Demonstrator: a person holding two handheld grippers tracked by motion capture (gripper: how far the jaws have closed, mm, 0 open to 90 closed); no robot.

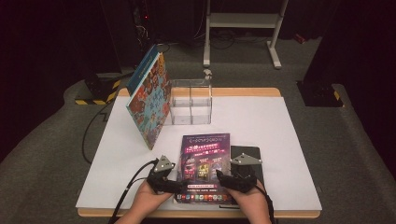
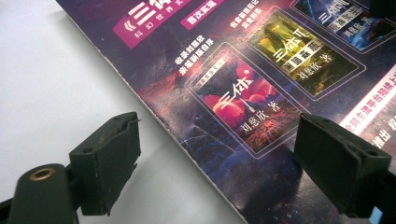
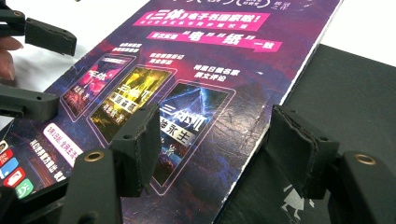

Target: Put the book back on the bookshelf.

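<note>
A purple book (image 1: 204, 163) with pink title bands lies flat at the table's front centre. Its right part rests on a black notebook (image 1: 252, 154). My left gripper (image 1: 182, 183) is at the book's lower left and my right gripper (image 1: 221, 178) at its lower right. In the left gripper view the open gripper (image 2: 217, 163) straddles the purple book's (image 2: 261, 93) left edge, one jaw over the white table, one over the cover. In the right gripper view the open gripper (image 3: 215, 144) straddles the book's (image 3: 187, 79) right edge, one jaw above the black notebook (image 3: 355, 98). Neither holds anything.
A colourful patterned book (image 1: 150, 100) leans tilted against a clear acrylic box (image 1: 190, 101) at the back left of the white table (image 1: 280, 130). A white metal stand (image 1: 243, 21) is on the floor behind. The left gripper's jaws (image 3: 32, 65) show at the right gripper view's upper left.
</note>
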